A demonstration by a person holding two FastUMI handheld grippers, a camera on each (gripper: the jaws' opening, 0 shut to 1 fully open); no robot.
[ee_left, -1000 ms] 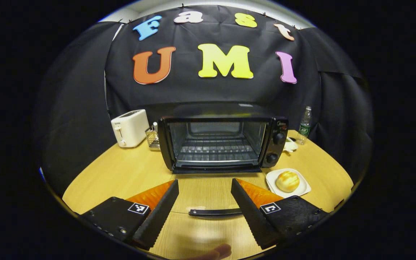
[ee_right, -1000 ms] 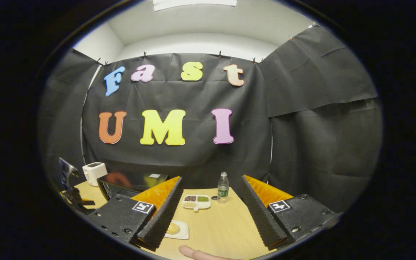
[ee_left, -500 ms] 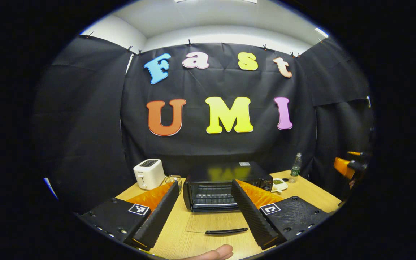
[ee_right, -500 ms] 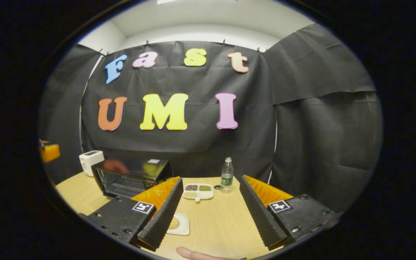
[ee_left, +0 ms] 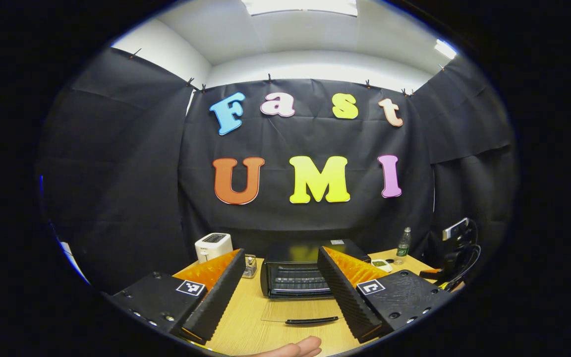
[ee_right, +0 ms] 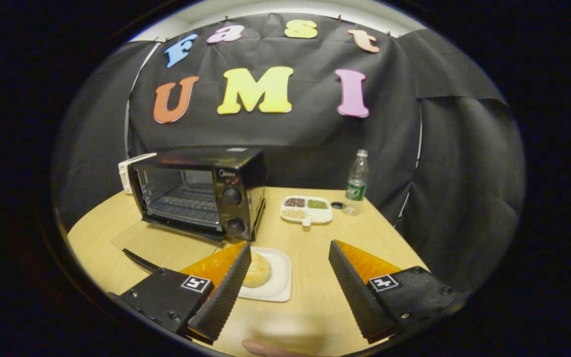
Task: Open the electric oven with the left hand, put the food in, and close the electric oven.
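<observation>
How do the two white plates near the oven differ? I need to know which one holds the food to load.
The square plate lies nearest the right tool, in front of the oven, and carries one round bun. The divided dish sits farther back, beside the water bottle, with separate compartments of dark, green and pale fillings. Both are white and rest flat on the wooden table.

table; oven; toaster; bun plate; bottle; snack tray
</observation>
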